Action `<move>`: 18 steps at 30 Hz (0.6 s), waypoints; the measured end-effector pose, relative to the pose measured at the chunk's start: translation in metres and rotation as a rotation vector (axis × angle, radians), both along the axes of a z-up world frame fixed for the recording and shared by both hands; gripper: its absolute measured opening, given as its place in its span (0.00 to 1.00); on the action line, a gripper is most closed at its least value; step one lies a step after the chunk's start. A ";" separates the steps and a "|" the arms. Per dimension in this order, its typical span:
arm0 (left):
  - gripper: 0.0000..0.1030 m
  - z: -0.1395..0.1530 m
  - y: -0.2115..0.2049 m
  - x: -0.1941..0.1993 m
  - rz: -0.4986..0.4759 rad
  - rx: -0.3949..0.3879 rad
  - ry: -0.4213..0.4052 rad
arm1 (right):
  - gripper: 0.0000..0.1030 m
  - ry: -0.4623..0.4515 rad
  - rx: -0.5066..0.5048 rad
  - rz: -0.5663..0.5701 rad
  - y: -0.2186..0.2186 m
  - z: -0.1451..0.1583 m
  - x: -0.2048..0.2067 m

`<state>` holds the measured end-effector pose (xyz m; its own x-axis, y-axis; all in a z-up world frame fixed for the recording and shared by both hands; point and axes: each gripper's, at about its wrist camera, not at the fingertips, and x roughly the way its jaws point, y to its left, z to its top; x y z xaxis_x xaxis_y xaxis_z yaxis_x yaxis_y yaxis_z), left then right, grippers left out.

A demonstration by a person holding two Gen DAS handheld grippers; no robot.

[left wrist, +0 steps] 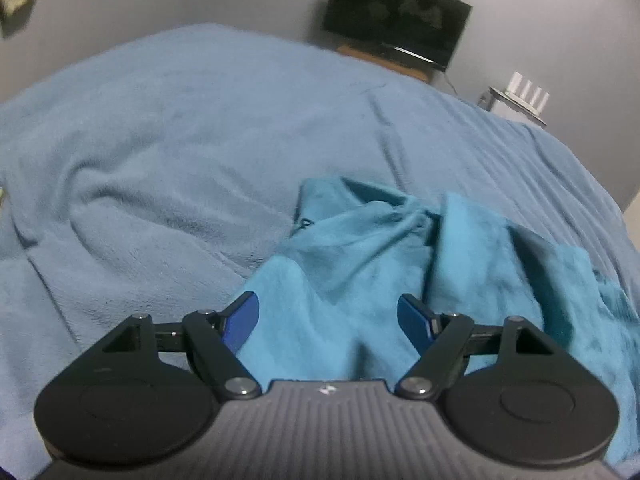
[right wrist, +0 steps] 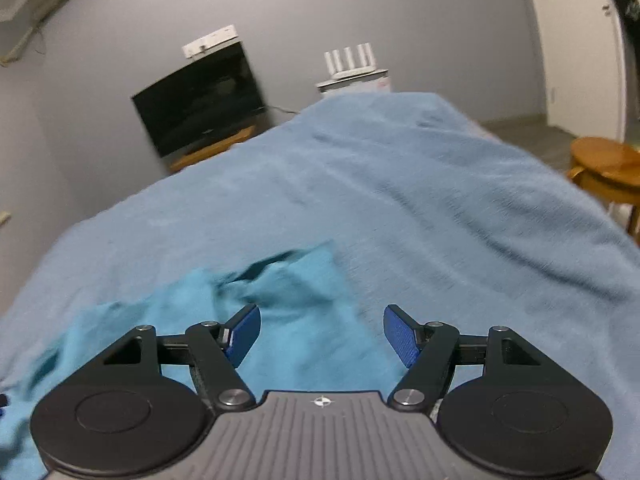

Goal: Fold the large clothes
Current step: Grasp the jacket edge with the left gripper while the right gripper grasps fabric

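A teal fleece garment (left wrist: 360,256) lies crumpled on the bed, spread toward the near right in the left wrist view. My left gripper (left wrist: 328,320) is open and empty, hovering above its near part. The same garment (right wrist: 288,320) shows in the right wrist view at the lower left, with a squarish corner pointing up the bed. My right gripper (right wrist: 322,334) is open and empty above the garment's right edge. Both views are a little blurred.
A blue-grey blanket (left wrist: 180,140) covers the whole bed (right wrist: 440,200). Beyond the far edge stand a dark TV (left wrist: 396,12) on a wooden stand and a white router (right wrist: 352,60) on a small cabinet. A wooden stool (right wrist: 608,168) stands to the right of the bed.
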<state>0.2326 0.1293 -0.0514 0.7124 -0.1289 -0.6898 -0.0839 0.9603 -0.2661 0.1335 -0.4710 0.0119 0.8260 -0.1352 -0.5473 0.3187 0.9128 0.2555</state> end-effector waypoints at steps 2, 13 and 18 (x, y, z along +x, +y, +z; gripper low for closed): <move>0.73 -0.007 0.004 0.009 0.012 0.023 -0.006 | 0.69 0.018 -0.032 -0.003 -0.007 -0.008 0.011; 0.73 -0.044 0.012 0.067 -0.047 0.021 0.015 | 0.69 0.124 -0.121 0.137 -0.001 -0.058 0.089; 0.73 -0.056 0.009 0.085 -0.074 -0.023 0.003 | 0.68 0.125 -0.052 0.165 -0.006 -0.078 0.111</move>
<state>0.3179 0.1384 -0.1074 0.6984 -0.1965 -0.6882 -0.0140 0.9576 -0.2876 0.2445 -0.4766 -0.0656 0.7652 -0.0341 -0.6429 0.1897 0.9662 0.1745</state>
